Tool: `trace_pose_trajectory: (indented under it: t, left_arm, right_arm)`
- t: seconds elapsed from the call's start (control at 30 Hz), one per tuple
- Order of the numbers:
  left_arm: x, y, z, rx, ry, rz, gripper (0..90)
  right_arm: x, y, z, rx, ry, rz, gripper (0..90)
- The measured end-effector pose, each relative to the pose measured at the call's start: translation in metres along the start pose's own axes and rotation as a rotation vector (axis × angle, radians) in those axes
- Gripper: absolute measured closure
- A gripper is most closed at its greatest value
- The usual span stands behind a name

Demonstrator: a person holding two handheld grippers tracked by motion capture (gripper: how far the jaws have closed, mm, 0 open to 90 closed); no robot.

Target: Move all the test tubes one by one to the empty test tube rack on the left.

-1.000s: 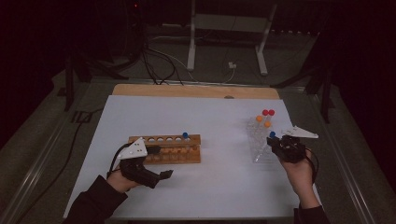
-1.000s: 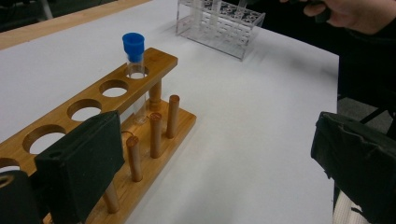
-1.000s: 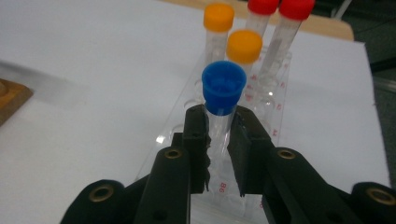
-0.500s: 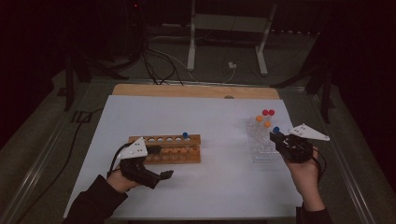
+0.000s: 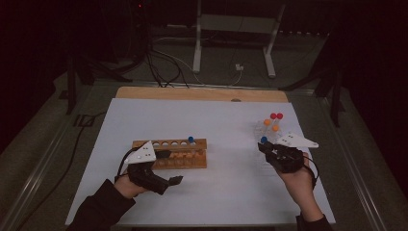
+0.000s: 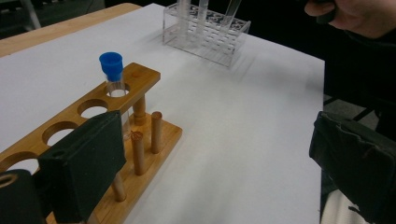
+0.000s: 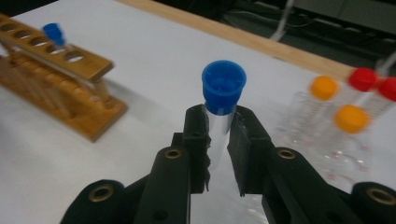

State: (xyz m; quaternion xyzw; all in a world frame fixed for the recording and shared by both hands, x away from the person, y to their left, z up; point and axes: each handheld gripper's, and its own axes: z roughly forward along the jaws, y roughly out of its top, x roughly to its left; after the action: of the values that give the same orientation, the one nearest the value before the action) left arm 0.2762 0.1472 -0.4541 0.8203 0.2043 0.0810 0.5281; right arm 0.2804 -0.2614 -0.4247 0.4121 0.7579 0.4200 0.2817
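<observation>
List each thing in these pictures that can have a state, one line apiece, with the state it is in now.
Right gripper: shut on blue-capped tube.
Blue-capped tube: upright, capped, held clear of the racks.
Left gripper: open, beside wooden rack.
Wooden rack: one blue-capped tube standing, other holes empty.
Clear rack: holds capped tubes.

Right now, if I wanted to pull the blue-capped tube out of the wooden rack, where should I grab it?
Probably just under the blue cap of the blue-capped tube, coming from above. It stands upright in the wooden rack, whose top board hides the glass lower down, so the short stretch above the hole is the free part.
</observation>
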Motion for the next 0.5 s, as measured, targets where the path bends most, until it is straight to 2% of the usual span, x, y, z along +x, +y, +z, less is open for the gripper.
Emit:
trace_pose_trajectory:
  t: [0.2, 0.5]
  left_arm:
    - [-0.003, 0.005, 0.009, 0.008, -0.025, 0.003, 4.4]
    - [-0.011, 0.022, 0.023, -0.003, -0.059, 0.044, 5.1]
  right_arm:
    - [0.016, -0.001, 0.006, 0.014, 0.053, -0.018, 76.8]
    - [0.042, -0.004, 0.014, 0.045, 0.127, -0.063, 76.8]
